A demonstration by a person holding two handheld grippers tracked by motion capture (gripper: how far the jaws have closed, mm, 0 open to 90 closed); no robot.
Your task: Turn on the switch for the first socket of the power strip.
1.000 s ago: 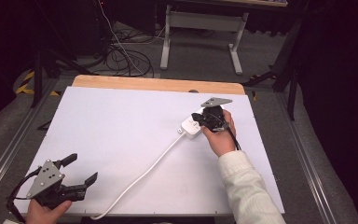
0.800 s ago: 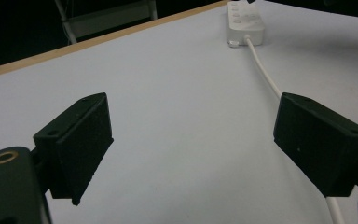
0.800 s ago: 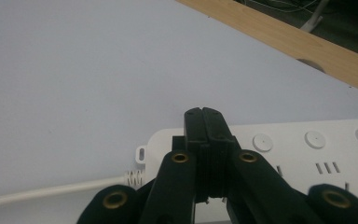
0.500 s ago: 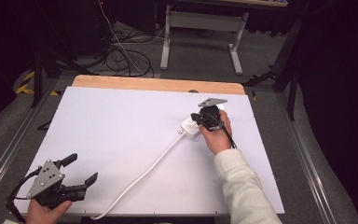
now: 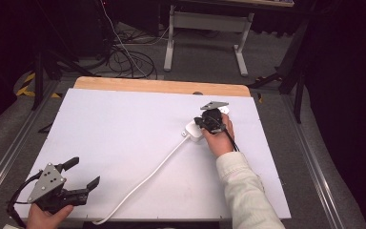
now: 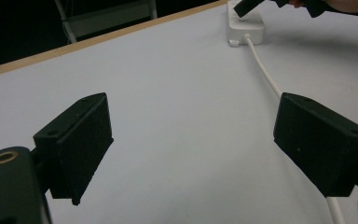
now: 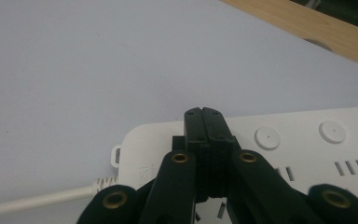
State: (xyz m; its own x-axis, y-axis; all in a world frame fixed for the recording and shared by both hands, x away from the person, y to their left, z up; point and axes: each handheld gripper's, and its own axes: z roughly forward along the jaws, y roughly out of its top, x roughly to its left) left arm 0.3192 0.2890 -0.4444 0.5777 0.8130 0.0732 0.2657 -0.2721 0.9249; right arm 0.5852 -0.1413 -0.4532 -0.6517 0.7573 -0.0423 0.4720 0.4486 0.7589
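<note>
A white power strip (image 5: 193,130) lies at the far right of the white table top, and its white cable (image 5: 147,175) runs toward the near edge. My right gripper (image 5: 206,125) is shut with nothing between its jaws. In the right gripper view its tips (image 7: 203,115) sit over the cable end of the power strip (image 7: 307,140), just before the first round button (image 7: 267,137); whether they touch it I cannot tell. My left gripper (image 5: 85,172) stands open at the near left corner, jaws wide (image 6: 191,140) and empty, facing the power strip (image 6: 244,29) and cable (image 6: 265,77).
A wooden strip (image 5: 162,86) borders the table's far edge. Beyond it on the floor are a tangle of cables (image 5: 124,57) and a desk frame (image 5: 205,28). Metal rails (image 5: 9,152) run along both sides of the table.
My right gripper has sunk a little and shifted slightly left onto the power strip's cable end, still shut. The left gripper has stayed in place.
</note>
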